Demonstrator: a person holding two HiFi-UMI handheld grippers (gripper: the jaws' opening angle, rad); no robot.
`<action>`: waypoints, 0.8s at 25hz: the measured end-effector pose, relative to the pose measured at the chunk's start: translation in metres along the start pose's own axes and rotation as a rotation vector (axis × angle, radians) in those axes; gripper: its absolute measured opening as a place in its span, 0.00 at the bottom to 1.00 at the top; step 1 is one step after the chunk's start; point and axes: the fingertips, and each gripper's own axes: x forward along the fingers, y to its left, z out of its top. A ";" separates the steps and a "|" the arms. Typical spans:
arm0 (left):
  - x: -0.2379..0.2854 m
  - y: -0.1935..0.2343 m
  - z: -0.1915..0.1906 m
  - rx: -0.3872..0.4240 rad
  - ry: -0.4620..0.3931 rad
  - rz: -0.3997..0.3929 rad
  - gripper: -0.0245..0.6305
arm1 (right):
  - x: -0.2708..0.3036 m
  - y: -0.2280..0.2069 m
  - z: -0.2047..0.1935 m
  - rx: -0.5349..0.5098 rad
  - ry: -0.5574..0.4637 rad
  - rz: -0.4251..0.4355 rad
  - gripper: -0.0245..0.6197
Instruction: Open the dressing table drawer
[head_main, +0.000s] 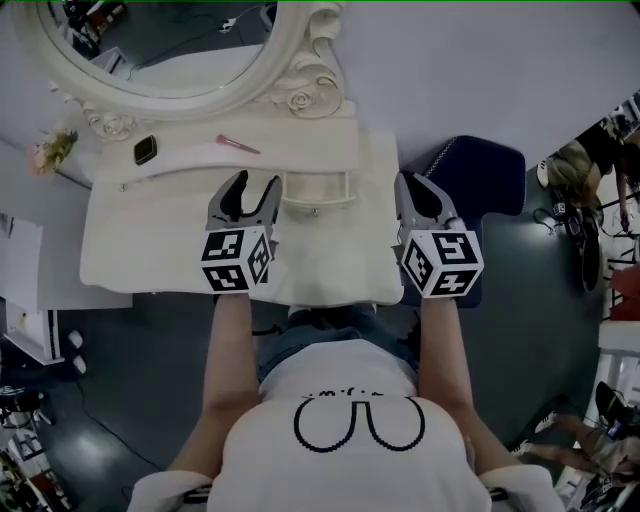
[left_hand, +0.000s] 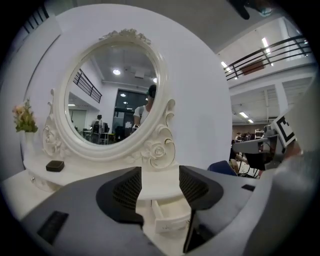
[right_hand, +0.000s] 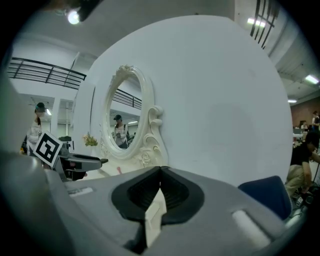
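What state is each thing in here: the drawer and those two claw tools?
Small white centre drawer of the dressing table: pulled open.
Left gripper: jaws wide apart, holding nothing.
Right gripper: jaws together, holding nothing.

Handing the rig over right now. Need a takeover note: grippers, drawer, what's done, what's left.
Left hand-held gripper: open, empty, just left of the drawer, not touching it.
Right hand-held gripper: shut, empty, at the table's right end.
Drawer: in the middle of the dressing table, pulled out, with neither gripper on it.
Done: the drawer is open.
Left: probably nothing; pull further only if full extension is wanted.
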 end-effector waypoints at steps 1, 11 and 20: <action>-0.003 0.001 0.010 0.015 -0.022 -0.011 0.38 | -0.001 0.003 0.005 -0.010 -0.014 -0.005 0.04; -0.026 -0.002 0.093 0.126 -0.248 -0.045 0.04 | -0.022 0.024 0.077 -0.148 -0.168 -0.036 0.04; -0.036 -0.003 0.120 0.133 -0.323 -0.068 0.04 | -0.035 0.026 0.107 -0.211 -0.222 -0.064 0.04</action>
